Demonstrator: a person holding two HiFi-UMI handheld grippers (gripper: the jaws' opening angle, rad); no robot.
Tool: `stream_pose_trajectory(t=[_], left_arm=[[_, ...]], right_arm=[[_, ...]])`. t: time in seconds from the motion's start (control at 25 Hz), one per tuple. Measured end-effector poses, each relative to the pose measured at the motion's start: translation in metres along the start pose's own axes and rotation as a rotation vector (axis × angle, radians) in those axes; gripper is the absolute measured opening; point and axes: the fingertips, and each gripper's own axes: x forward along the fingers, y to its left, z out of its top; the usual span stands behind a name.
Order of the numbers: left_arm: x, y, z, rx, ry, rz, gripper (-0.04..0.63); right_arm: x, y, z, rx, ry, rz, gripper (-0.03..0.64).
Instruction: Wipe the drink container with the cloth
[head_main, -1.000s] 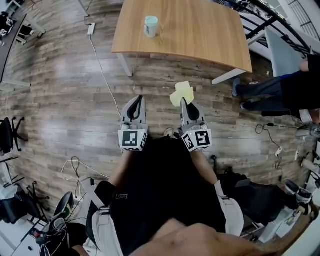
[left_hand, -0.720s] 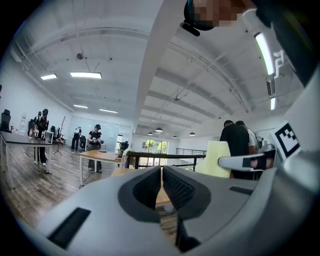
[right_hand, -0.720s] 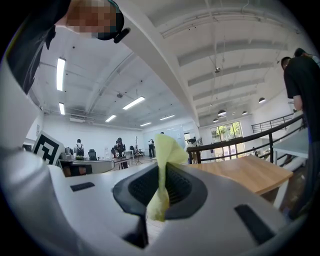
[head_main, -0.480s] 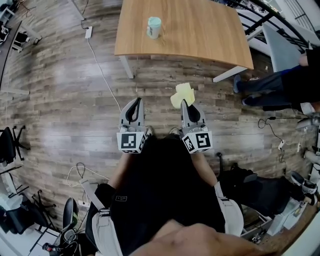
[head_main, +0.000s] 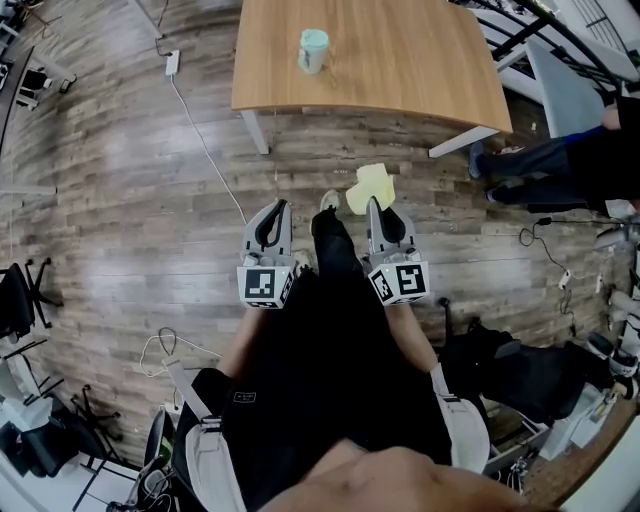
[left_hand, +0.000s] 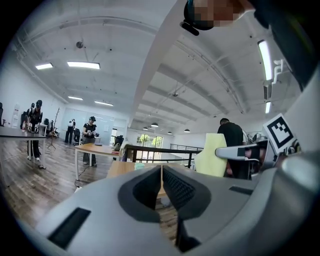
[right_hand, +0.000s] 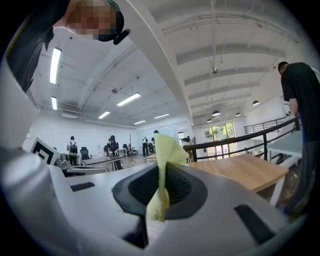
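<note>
A pale green drink container (head_main: 313, 50) stands upright on the wooden table (head_main: 420, 60), near its left front part, well ahead of both grippers. My right gripper (head_main: 373, 203) is shut on a yellow cloth (head_main: 369, 186), which sticks up past the jaws; in the right gripper view the cloth (right_hand: 163, 170) is pinched between the closed jaws. My left gripper (head_main: 283, 205) is shut with nothing in it, level with the right one over the floor. In the left gripper view the yellow cloth (left_hand: 211, 155) shows at the right, and the container (left_hand: 140, 166) is a small shape on the table.
A white cable (head_main: 205, 140) and power strip (head_main: 172, 62) lie on the plank floor left of the table. A person (head_main: 560, 165) stands at the right by a black railing (head_main: 540, 30). Chairs and cables crowd the left edge. My leg (head_main: 335, 250) steps forward between the grippers.
The table and container have come a little nearer in the head view. A leg has swung forward between the grippers. Both grippers keep their pose, the cloth still held.
</note>
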Motion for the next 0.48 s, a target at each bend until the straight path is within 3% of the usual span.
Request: stream_pose_trajectory(t=[0.48], left_arm=[[0.082, 0.029, 0.012, 0.043, 0.015, -0.042, 0.028]], right_arm=[[0.083, -0.027, -0.003, 0.044, -0.013, 0.0, 0.041]])
